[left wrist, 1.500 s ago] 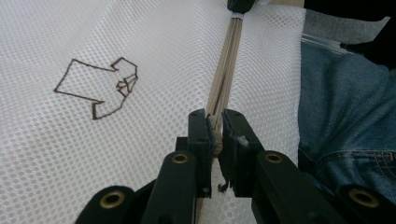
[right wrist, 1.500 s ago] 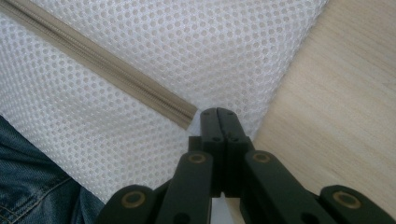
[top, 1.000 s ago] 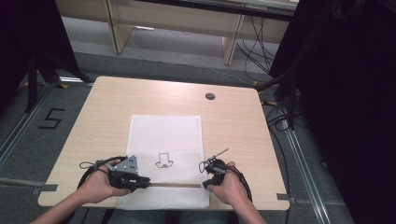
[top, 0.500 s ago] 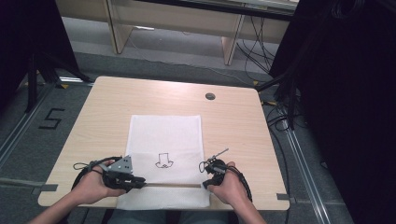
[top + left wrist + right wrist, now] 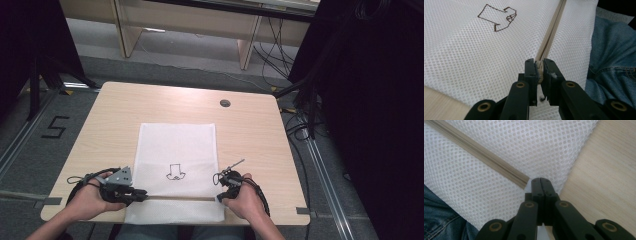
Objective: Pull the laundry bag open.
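A white mesh bag [image 5: 177, 145] with a small brown line drawing [image 5: 175, 172] lies flat at the table's near edge. A beige zipper [image 5: 175, 198] runs across its near end. My left gripper [image 5: 142, 194] is at the zipper's left end. In the left gripper view, my left gripper [image 5: 539, 66] is shut on the zipper pull [image 5: 539, 64], and the zipper [image 5: 551, 27] stretches away from it. My right gripper [image 5: 220, 196] is at the zipper's right end. In the right gripper view, my right gripper [image 5: 540, 181] is shut on the mesh bag [image 5: 536, 145], just past the zipper [image 5: 481, 153].
The wooden table [image 5: 125, 105] has a round cable hole [image 5: 225, 103] at its far right. The bag's near edge hangs over the table's front, above the person's jeans [image 5: 614, 50]. Bare wood [image 5: 604, 170] lies beside the bag's right edge.
My left gripper has slid left along the zipper line with the pull between its jaws. My right gripper has stayed in place.
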{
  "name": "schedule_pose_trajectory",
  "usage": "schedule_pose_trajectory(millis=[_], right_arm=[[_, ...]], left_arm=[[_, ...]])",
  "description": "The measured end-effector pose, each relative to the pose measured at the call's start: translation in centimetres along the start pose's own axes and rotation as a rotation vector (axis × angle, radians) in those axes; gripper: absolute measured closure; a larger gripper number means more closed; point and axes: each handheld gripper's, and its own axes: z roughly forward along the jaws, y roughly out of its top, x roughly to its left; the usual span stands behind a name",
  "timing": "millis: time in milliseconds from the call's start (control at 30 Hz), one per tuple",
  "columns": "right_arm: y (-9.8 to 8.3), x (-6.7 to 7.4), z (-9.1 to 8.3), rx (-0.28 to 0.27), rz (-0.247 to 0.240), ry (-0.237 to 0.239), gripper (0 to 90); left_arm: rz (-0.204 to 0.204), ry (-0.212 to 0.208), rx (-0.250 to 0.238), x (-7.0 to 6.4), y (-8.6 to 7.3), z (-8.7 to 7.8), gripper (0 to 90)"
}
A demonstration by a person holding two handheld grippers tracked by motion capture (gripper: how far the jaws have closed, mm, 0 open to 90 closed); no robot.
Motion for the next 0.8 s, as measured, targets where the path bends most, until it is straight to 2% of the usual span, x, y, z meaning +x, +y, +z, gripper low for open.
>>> schedule_pose_trajectory(millis=[33, 67, 233, 300, 333, 367, 400, 433, 467, 500, 533, 633, 667, 700, 733, 800], right_arm=[[0.0, 0.0, 0.0, 0.001, 0.000, 0.000, 90.0], [0.0, 0.0, 0.0, 0.001, 0.000, 0.000, 90.0], [0.0, 0.0, 0.0, 0.001, 0.001, 0.000, 90.0], [0.0, 0.1, 0.0, 0.004, 0.002, -0.004, 90.0], [0.1, 0.1, 0.0, 0.004, 0.002, -0.005, 90.0], [0.0, 0.1, 0.0, 0.004, 0.003, -0.005, 90.0], [0.0, 0.1, 0.0, 0.004, 0.004, -0.004, 90.0], [0.0, 0.1, 0.0, 0.004, 0.003, -0.005, 90.0], [0.1, 0.1, 0.0, 0.005, 0.003, -0.005, 90.0], [0.1, 0.1, 0.0, 0.003, 0.004, -0.006, 90.0], [0.1, 0.1, 0.0, 0.004, 0.006, -0.006, 90.0], [0.1, 0.1, 0.0, 0.006, 0.006, -0.009, 90.0], [0.1, 0.1, 0.0, 0.008, 0.005, -0.007, 90.0], [0.1, 0.1, 0.0, 0.007, 0.004, -0.007, 90.0], [0.1, 0.1, 0.0, 0.005, 0.005, -0.007, 90.0], [0.1, 0.1, 0.0, 0.004, 0.004, -0.007, 90.0]], left_arm=[[0.014, 0.020, 0.018, 0.1, -0.1, -0.2, 81.8], [0.016, 0.021, 0.010, 0.3, -0.3, -0.4, 81.8], [-0.028, 0.059, 0.026, 1.0, -1.4, -1.4, 81.9], [-0.035, 0.086, 0.048, 1.2, -1.8, -1.7, 81.9], [-0.032, 0.123, 0.079, 1.4, -2.1, -2.0, 81.9], [-0.030, 0.128, 0.096, 1.6, -2.4, -2.3, 81.9], [-0.046, 0.160, 0.106, 2.0, -2.9, -2.6, 81.8], [-0.060, 0.172, 0.113, 2.2, -3.3, -2.8, 81.9], [-0.079, 0.166, 0.103, 2.3, -3.5, -3.0, 81.9], [-0.080, 0.153, 0.094, 2.3, -3.5, -3.1, 81.8], [-0.074, 0.171, 0.102, 2.1, -3.5, -3.0, 81.8], [-0.046, 0.184, 0.134, 1.9, -3.4, -2.8, 81.8], [-0.059, 0.174, 0.123, 1.9, -3.4, -2.7, 81.8], [-0.050, 0.167, 0.124, 2.1, -3.5, -2.8, 81.8], [-0.068, 0.173, 0.120, 2.1, -3.5, -2.7, 81.8], [-0.068, 0.178, 0.115, 2.1, -3.5, -2.7, 81.7]])
